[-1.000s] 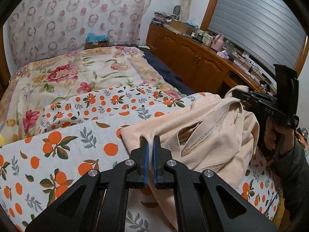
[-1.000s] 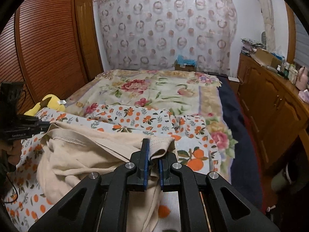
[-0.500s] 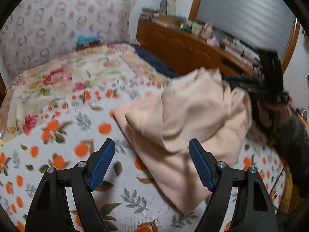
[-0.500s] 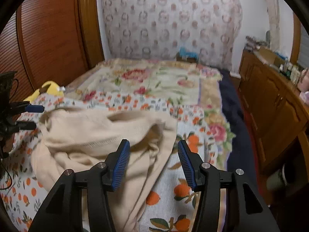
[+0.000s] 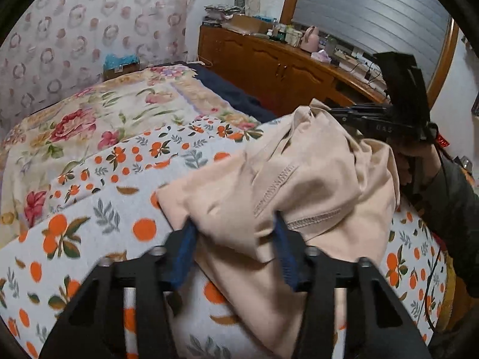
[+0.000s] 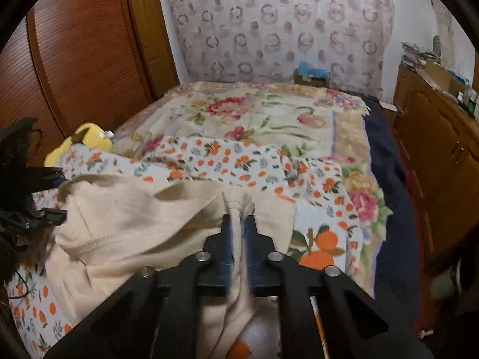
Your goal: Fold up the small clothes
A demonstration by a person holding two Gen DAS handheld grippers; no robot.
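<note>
Bedroom, orange-print sheet (image 5: 98, 209) on bed. Beige garment (image 5: 314, 185) bunched on sheet. Left gripper (image 5: 233, 239) spread, fabric fold between fingers, not clamped. Right gripper (image 6: 238, 230) pinches garment's edge.

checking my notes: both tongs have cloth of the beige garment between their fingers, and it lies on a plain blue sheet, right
Not quite. Both tongs, left and right, do have the beige garment between their fingers, but the sheet is white with an orange-and-leaf print, not plain blue. The left wrist view shows it.

Beige garment (image 5: 314, 185), orange-print sheet (image 5: 119, 203), blue fingers (image 5: 184, 248).
</note>
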